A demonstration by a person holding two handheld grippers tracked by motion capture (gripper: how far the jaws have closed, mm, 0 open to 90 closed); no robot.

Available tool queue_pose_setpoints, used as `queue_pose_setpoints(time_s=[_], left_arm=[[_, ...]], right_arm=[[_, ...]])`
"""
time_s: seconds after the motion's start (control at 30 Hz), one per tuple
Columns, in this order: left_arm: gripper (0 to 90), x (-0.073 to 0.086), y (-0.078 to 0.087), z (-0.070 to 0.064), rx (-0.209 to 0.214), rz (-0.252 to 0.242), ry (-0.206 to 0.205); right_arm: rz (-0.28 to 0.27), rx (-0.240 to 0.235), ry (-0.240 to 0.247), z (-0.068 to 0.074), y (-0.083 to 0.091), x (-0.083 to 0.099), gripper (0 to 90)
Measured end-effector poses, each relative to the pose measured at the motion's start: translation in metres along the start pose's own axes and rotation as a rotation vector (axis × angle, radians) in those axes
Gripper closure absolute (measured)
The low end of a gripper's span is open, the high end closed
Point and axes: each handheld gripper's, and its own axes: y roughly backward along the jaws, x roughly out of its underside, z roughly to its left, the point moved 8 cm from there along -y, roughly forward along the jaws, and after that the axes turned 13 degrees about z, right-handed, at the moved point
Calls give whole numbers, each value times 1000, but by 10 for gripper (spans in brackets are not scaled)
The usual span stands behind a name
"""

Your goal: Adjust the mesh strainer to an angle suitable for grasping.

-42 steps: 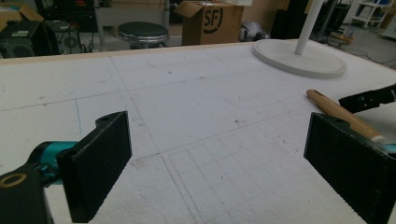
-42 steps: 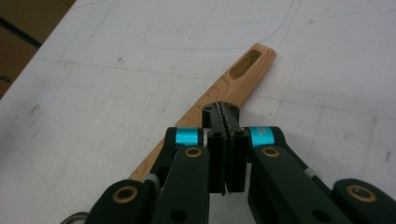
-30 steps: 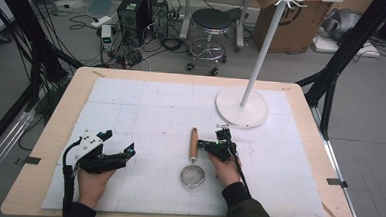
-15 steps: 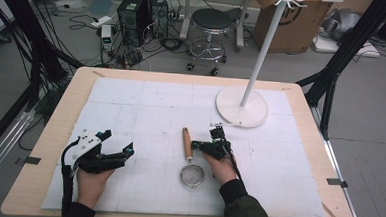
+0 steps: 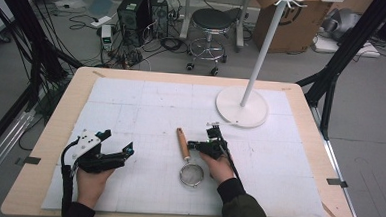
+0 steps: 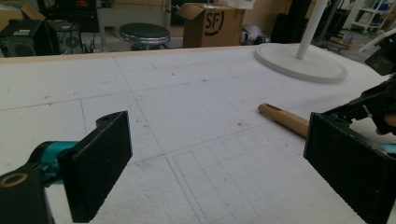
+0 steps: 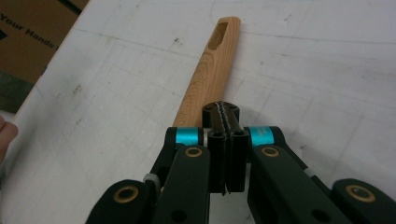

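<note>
1. In the middle of the white mat point(image 5: 131, 105): a small strainer point(image 5: 191, 174), flat on the mat, with its wooden handle point(image 5: 181, 142) pointing away and its round mesh end close to the person.
2. Right gripper point(image 5: 193, 145): jaws pressed flat together with nothing between them, tip right at the side of the handle point(image 7: 210, 70). Touching or just beside it, hard to tell.
3. Left gripper point(image 5: 117, 141): jaws wide apart, holding nothing, resting on the mat well off to the left of the strainer.
4. Step in hand, most likely: nudging the handle sideways with the closed tip to turn the strainer. Not a pick-up yet.
5. Next, for a push: stay low and go slow, to avoid slipping over the round wood.
6. Next, for a lift: open the right jaws, set one on each side of the handle, then squeeze.
</note>
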Motion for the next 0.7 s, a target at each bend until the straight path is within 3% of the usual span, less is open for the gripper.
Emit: queue_pose_setpoints(time_s=[0.47,0.7], left_arm=[[85,0,0,0,-1,3,-3],[85,0,0,0,-1,3,-4]], right_arm=[[3,-56,4,12,-9,-2,900],[31,-53,34,18,-13,1,900]])
